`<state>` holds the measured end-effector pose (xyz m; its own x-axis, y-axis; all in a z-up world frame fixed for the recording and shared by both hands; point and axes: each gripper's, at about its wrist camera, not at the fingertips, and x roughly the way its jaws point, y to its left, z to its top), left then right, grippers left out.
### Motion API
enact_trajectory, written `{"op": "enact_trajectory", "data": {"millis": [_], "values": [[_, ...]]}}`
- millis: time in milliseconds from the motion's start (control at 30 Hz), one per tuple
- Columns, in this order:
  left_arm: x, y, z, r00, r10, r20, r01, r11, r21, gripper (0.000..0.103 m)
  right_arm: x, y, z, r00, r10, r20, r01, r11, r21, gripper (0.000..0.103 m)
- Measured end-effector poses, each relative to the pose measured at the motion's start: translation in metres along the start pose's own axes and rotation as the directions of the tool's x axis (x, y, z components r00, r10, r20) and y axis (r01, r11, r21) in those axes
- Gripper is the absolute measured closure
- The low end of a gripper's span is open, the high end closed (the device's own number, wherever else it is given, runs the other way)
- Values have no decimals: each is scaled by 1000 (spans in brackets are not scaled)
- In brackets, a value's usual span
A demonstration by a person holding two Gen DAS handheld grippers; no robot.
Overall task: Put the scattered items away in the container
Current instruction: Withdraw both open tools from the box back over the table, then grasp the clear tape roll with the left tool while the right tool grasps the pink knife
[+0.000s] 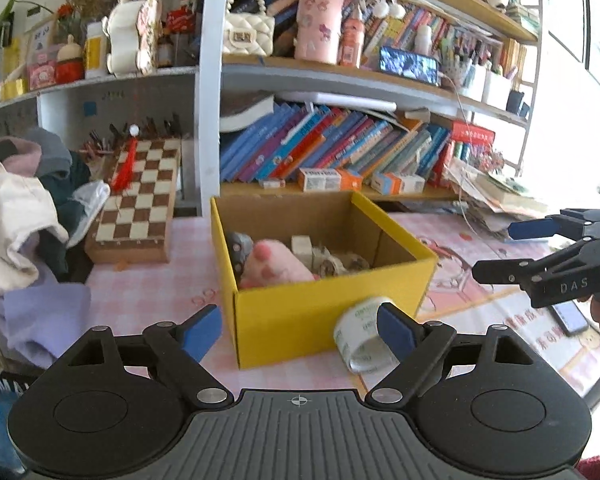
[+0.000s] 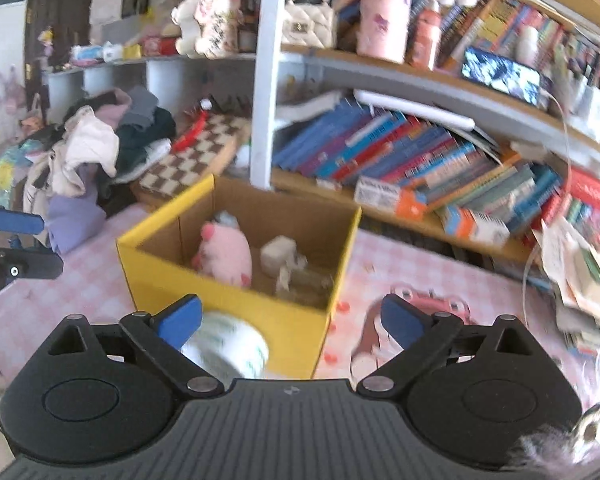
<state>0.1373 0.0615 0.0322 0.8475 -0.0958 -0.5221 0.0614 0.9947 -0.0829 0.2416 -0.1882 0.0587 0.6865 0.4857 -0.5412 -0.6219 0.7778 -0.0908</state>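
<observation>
A yellow cardboard box (image 1: 323,312) with a plain brown inside is seen on a table covered by a pink checked cloth (image 1: 156,288) printed with cartoon figures. The box is rectangular and open at the top. Inside it, a soft pink plush toy (image 1: 276,266) lies at the left, with a grey and black object partly hidden behind it at about 10 o'clock; a small white block (image 1: 301,246) and some crumpled pale items are seen to the right of the toy.

A roll of white tape (image 1: 359,338) with green print, a smooth ring, rests on the cloth just outside the box, against its near yellow wall. In the left wrist view it sits at 4 o'clock from the box, partly behind the right blue pad of the left gripper (image 1: 300,330), whose jaws are spread wide and grip nothing. In the right wrist view the same roll is seen blurred at 7 o'clock from the box, just beyond the left blue pad of the right gripper (image 2: 292,320), which is likewise spread apart and empty.

A wooden chessboard (image 1: 140,196) is propped at 10 o'clock from the box, beside a heap of rumpled clothes (image 1: 24,208). Leaning books (image 1: 331,144) fill the shelf at 12 o'clock.
</observation>
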Motion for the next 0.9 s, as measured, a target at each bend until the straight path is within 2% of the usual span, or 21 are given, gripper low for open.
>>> {"op": "enact_trajectory", "data": {"millis": [367,700,900], "values": [[3,-10,-42,994,-21,-104,25,999,37,16,-14,38,-57,992,-100,-79,97,994,-44,5],[3,-17,-61,989,-22,-147,30,998,56,16,-13,61,-88,982,-105,-154,104,994,-10,5],[11,-26,-77,977,-42,-207,56,997,59,16,-4,73,-97,974,-109,-200,104,994,-35,7]]}}
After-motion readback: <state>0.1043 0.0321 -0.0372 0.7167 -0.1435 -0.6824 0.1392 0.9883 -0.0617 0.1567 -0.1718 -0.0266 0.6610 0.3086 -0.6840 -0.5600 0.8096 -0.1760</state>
